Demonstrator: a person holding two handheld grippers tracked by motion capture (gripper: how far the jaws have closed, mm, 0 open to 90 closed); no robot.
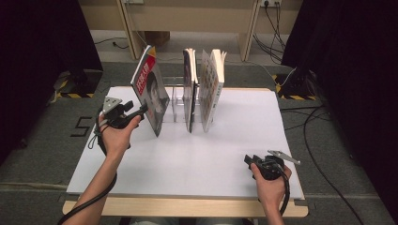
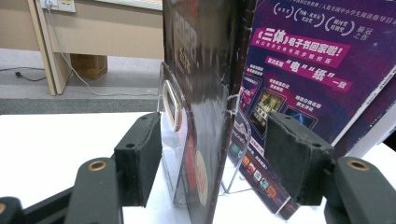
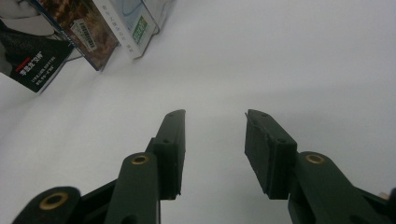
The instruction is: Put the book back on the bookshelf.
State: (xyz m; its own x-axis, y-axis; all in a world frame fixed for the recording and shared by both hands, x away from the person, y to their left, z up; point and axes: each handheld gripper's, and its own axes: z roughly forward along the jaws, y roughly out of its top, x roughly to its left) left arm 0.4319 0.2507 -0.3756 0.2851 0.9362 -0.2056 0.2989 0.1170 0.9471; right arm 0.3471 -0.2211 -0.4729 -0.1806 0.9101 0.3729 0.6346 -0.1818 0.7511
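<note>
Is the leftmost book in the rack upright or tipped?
Tipped: the leftmost book leans left, its top away from the two upright books; the left hand-held gripper straddles its edge.

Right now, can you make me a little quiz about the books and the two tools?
1. How many books stand in the clear rack?
2. True or false: the right tool holds a book.
3. Which book sits between the left tool's jaws: A the leaning book, B the middle book, C the right book?

Key: 1. Three. 2. False; it is open over the bare table. 3. A; the jaws are open around it.
</note>
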